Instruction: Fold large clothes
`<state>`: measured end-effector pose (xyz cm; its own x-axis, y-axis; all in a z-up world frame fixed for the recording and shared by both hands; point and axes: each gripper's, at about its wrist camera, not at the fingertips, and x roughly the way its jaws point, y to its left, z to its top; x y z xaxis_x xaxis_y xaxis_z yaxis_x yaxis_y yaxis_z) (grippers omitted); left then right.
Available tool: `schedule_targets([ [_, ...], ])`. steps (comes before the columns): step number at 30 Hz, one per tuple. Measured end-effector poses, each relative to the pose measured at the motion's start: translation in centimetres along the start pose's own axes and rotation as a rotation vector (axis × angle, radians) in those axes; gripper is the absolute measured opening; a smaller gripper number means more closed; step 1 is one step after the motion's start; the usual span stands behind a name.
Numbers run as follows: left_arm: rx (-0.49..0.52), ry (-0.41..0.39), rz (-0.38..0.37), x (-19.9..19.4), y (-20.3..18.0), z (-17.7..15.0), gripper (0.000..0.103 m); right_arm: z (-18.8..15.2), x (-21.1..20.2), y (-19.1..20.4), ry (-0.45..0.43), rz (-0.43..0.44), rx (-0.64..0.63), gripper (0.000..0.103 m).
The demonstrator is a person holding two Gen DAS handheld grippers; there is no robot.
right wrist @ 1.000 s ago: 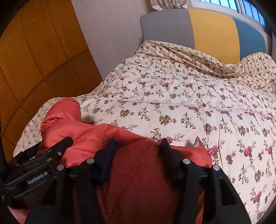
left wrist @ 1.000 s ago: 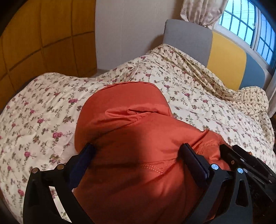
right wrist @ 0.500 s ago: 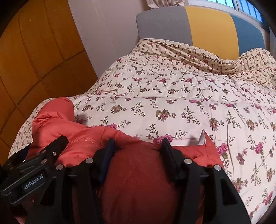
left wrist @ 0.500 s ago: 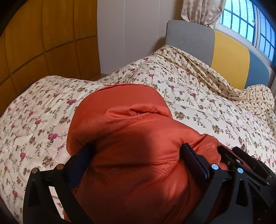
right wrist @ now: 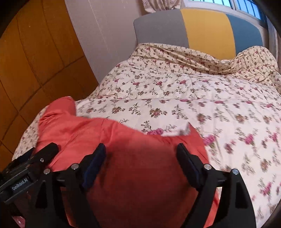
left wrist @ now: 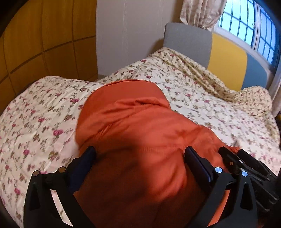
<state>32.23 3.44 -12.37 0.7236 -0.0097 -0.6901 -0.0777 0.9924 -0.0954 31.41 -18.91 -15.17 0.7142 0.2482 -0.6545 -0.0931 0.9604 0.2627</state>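
Observation:
A large orange padded jacket (left wrist: pixel 137 133) lies bunched on a floral quilt (left wrist: pixel 202 98), hood end pointing away from me. My left gripper (left wrist: pixel 139 154) is open, its two fingers wide apart over the jacket's near part. My right gripper (right wrist: pixel 141 152) is open too, fingers spread over the same jacket (right wrist: pixel 123 140) a little to the right. Each gripper's body shows at the edge of the other's view. The jacket's near edge is hidden under the grippers.
The bed's quilt (right wrist: pixel 193 98) stretches ahead and right to a grey, yellow and blue headboard (right wrist: pixel 207 29). A wooden wardrobe (right wrist: pixel 35 57) stands at left. A window with a curtain (left wrist: pixel 200 12) is beyond the headboard.
Both grippers have lifted and drawn back slightly over the jacket. The right gripper's fingers have spread wider apart. The jacket lies about where it was.

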Motion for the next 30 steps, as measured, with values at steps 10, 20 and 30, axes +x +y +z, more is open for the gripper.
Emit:
schedule_targets([
  [10, 0.011, -0.108, 0.01, -9.3, 1.6, -5.5, 0.1, -5.0, -9.9, 0.2, -0.012, 0.013, 0.053, 0.101],
  [20, 0.079, -0.142, 0.027, -16.8, 2.4, -11.0, 0.1, -11.1, -18.0, 2.7, -0.071, -0.061, -0.012, 0.101],
  [30, 0.113, -0.146, 0.033, -21.5, 2.8, -15.4, 0.1, -15.4, -23.2, 4.7, -0.092, -0.072, -0.071, 0.101],
])
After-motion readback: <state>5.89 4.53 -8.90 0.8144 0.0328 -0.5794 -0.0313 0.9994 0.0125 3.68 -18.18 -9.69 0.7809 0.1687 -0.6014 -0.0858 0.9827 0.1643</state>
